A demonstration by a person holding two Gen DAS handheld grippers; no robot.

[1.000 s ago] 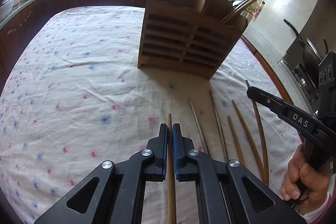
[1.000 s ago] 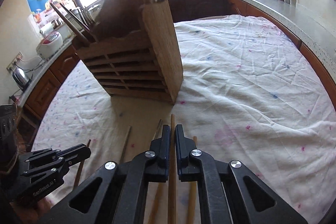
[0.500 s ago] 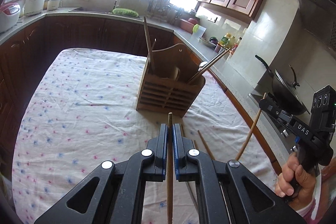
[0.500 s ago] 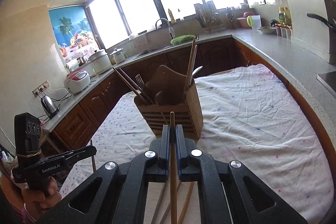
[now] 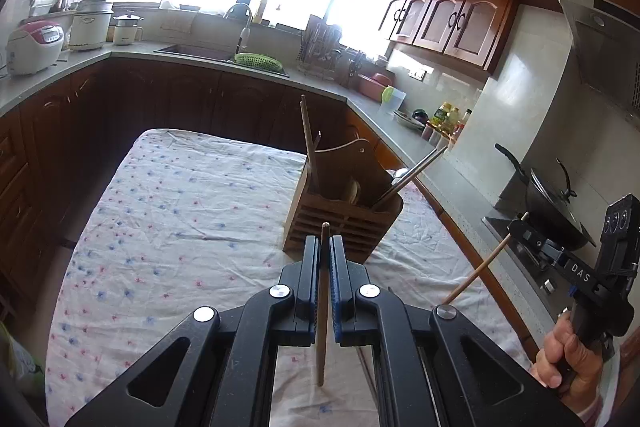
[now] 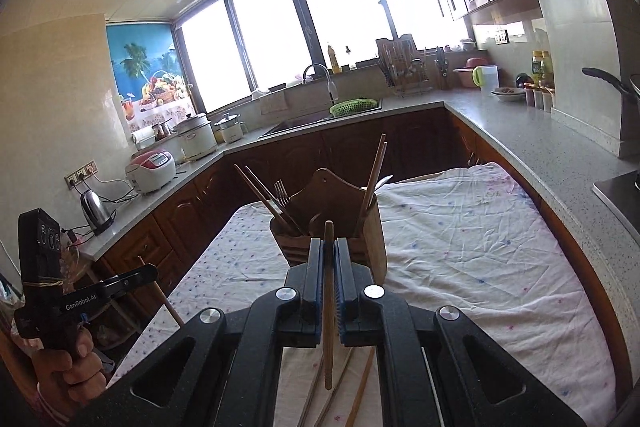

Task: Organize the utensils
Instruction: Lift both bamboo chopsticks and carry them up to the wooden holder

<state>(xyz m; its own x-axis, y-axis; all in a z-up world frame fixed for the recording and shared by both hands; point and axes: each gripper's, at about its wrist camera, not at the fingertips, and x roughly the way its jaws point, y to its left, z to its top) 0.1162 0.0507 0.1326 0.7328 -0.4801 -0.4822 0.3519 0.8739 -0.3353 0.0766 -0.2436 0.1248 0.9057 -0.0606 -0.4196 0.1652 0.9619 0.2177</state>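
left gripper (image 5: 325, 247) clamping a chopstick (image 5: 322, 303), right gripper (image 6: 329, 251) likewise, perhaps thicker

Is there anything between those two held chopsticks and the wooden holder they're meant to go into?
Nothing visible blocks the way. Each wooden chopstick, left and right, is clamped in its jaws above the floral tablecloth, with open air up to the slatted wooden utensil holder. Only the utensils already standing inside crowd its openings.

Bright daylight floods through wide windows (image 6: 320, 27) at twelve o'clock. Dark wooden cabinets (image 5: 460, 23) hang at two o'clock. A grey countertop (image 6: 540, 139) wraps the room, with the sink (image 5: 200, 51) at eleven o'clock.
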